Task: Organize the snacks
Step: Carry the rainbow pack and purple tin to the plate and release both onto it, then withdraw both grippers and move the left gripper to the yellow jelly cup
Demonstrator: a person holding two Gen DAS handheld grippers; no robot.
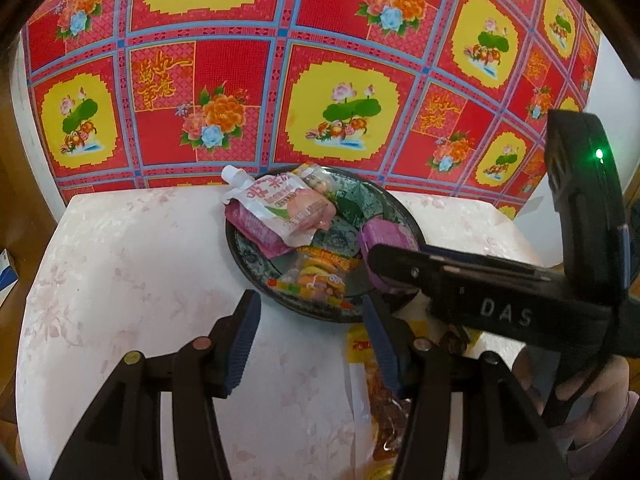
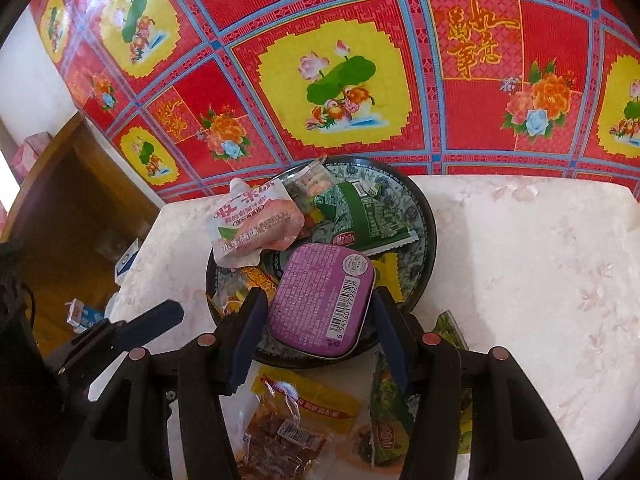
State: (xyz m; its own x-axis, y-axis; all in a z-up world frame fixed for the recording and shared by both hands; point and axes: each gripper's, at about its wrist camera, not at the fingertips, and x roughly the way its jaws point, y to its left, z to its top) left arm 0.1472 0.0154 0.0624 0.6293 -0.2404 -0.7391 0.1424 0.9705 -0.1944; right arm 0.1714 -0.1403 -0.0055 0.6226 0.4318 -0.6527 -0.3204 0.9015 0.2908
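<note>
A dark patterned plate (image 1: 256, 256) (image 2: 426, 236) sits at the back of a pale table and holds several snacks: a pink juice pouch (image 1: 280, 208) (image 2: 252, 220), a green packet (image 2: 360, 216), a colourful candy packet (image 1: 320, 276). A purple tin (image 2: 320, 300) (image 1: 384, 236) lies on the plate's near rim between the fingers of my right gripper (image 2: 316, 320); the jaws are wide and do not touch it. My left gripper (image 1: 310, 344) is open and empty over the table just in front of the plate.
A yellow packet of dried meat (image 2: 288, 428) (image 1: 384, 400) and a green packet (image 2: 388, 412) lie on the table (image 1: 120, 280) in front of the plate. A red floral cloth (image 1: 320, 60) hangs behind. Small boxes (image 2: 84, 314) lie on the floor at left.
</note>
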